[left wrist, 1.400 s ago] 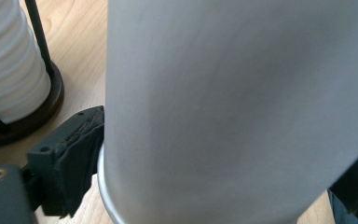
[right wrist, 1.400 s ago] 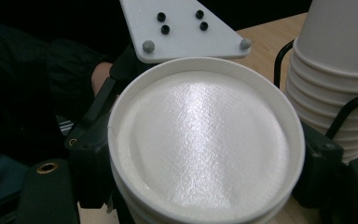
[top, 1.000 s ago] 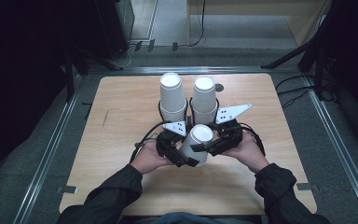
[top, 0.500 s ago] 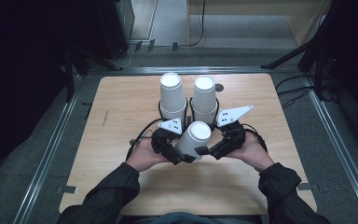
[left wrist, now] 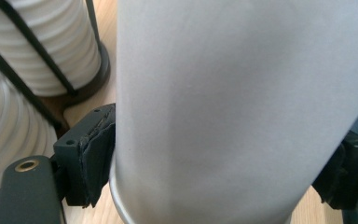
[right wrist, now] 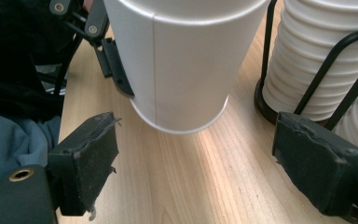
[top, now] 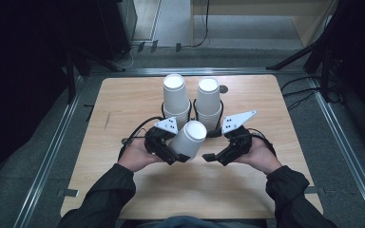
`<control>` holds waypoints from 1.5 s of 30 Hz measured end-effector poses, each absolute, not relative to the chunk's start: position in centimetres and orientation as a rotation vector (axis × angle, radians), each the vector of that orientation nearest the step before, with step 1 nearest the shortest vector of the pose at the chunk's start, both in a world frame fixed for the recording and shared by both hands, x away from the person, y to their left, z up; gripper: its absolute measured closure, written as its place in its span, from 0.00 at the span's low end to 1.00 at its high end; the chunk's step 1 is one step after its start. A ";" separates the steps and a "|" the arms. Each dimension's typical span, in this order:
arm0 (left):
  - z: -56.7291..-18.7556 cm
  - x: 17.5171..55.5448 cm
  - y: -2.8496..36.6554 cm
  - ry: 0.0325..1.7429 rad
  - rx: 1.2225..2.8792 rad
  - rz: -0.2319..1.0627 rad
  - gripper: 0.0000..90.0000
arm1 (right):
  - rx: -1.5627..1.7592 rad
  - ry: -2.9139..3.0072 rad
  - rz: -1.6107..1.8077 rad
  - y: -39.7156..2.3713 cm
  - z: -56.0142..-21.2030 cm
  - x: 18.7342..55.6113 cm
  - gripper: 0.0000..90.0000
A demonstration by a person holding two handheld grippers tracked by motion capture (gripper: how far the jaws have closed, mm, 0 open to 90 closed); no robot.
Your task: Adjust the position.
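A white paper cup [top: 188, 139] hangs tilted over the wooden table [top: 123, 109], mouth up and to the right. My left gripper [top: 177, 152] is shut on its lower body; in the left gripper view the pads [left wrist: 91, 163] press on both sides of the cup [left wrist: 233, 102]. My right gripper [top: 210, 156] stands just right of the cup, open. Its jaws have just been opening and nothing is between them [right wrist: 196, 172]. In the right gripper view the cup [right wrist: 186, 65] hangs above the wood ahead of them.
Two tall stacks of white cups stand in black wire holders behind the hands, one on the left [top: 176, 97] and one on the right [top: 208, 99]. The right stack [right wrist: 317, 60] is close beside my right gripper. Metal rails frame the table.
My right gripper has come off the cup and drawn back to the right. The left gripper has lifted the cup slightly toward the left.
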State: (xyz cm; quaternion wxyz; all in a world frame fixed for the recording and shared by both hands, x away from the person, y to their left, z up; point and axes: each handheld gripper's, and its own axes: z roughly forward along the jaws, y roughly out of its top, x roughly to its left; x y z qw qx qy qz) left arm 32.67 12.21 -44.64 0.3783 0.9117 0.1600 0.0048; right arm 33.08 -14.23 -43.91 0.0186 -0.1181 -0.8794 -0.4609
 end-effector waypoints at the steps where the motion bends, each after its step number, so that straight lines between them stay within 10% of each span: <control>1: -44.8 32.8 12.3 0.416 2.353 0.014 0.16 | -0.368 -2.735 -1.428 -14.2 -44.0 33.1 0.17; 35: -47.7 32.5 8.6 0.331 2.587 -0.061 0.15 | -0.189 -2.818 -1.277 -11.6 -45.1 33.2 0.26; 45: -47.1 32.1 9.5 0.354 2.503 0.027 0.00 | -0.205 -2.780 -1.324 -12.1 -44.5 33.2 0.27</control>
